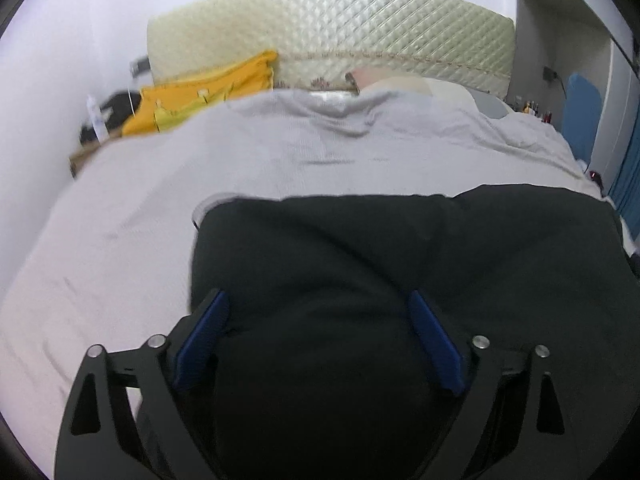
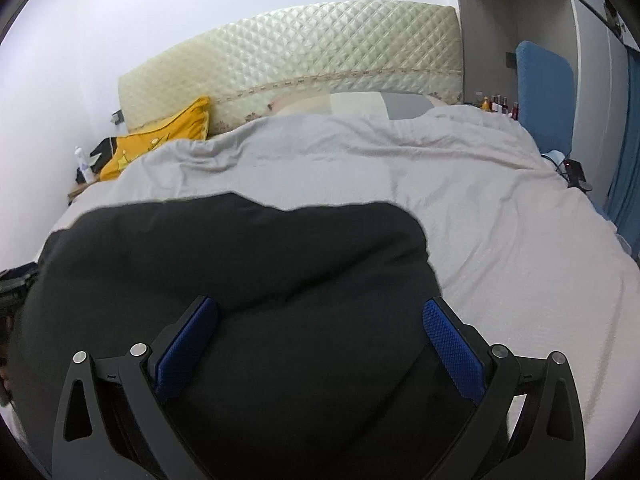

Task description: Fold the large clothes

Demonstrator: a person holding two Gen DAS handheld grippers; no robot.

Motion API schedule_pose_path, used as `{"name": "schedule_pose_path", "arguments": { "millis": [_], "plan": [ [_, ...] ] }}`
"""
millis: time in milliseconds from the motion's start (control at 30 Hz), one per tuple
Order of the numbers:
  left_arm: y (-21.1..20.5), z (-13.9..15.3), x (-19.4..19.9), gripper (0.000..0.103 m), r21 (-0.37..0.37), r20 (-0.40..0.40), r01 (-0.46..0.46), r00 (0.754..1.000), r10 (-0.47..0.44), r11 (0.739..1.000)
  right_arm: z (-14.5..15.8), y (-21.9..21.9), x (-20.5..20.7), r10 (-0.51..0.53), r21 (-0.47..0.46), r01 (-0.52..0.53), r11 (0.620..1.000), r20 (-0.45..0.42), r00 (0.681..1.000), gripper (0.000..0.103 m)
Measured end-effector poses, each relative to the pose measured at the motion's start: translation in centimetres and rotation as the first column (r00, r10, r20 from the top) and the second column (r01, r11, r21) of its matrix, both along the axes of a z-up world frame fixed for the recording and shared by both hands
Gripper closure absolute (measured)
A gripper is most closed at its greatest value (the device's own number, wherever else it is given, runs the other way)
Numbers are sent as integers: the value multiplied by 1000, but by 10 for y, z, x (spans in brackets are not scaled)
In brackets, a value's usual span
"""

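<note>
Garment [image 1: 360,264], black, lying as a compact block on the grey bedcover [image 1: 160,184], apparently already folded at least once. Left gripper [image 1: 318,300] and right gripper [image 2: 320,306] hover over it, jaws spread, gripping nothing; further folds may remain.

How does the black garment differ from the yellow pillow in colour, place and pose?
The black garment is dark and plain; the yellow pillow is bright with small markings. The garment lies flat on the grey bedding near the camera; the pillow leans by the quilted headboard at the far end. Both are soft fabric.
</note>
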State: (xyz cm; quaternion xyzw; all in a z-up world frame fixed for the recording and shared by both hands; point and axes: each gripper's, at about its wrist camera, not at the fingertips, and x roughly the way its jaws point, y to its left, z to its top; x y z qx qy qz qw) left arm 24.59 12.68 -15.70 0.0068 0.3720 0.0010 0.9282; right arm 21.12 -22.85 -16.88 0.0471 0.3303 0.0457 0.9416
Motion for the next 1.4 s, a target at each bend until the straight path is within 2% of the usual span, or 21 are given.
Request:
{"name": "schedule_pose_path", "arguments": {
  "millis": [100,233,400,533,667,867,967,1133,1233,1333,1400],
  "plan": [
    [-6,-1,-4,7,18,14,-14,1000,14,1000,-5,-1,1,1,2,-1,1000,5,1000,0],
    [-17,5,-10,2,95,25,-46,999,44,994,-2,-2,1,-9,-2,9,1000,-7,1000,0],
    [-28,27,-26,0,32,14,-30,999,30,999,15,0,-6,-36,-1,36,999,-6,999,0],
    [-41,58,-42,0,63,33,-25,999,23,998,52,1,-21,-25,50,23,998,42,999,0],
    [-44,99,-67,0,-7,48,-7,999,7,1000,109,6,-48,-14,76,3,997,140,990,0],
    [-46,155,-113,0,-66,89,23,996,-17,998,184,22,-100,24,67,-41,997,235,972,0],
    [-46,180,-138,0,-68,123,31,992,-23,997,214,25,-129,28,79,-52,996,284,958,0],
    [-44,213,-174,0,-57,170,32,985,-22,998,247,23,-172,4,100,-38,994,328,945,0],
    [-44,220,-194,0,-83,168,47,985,-32,995,260,22,-201,-25,133,-22,991,338,941,0],
    [-48,222,-210,0,-73,164,51,986,-39,996,264,22,-222,-32,158,-23,987,339,940,0],
    [-50,225,-219,0,-80,160,54,986,-41,995,265,26,-236,-24,147,-27,989,330,944,0]
  ]
}}
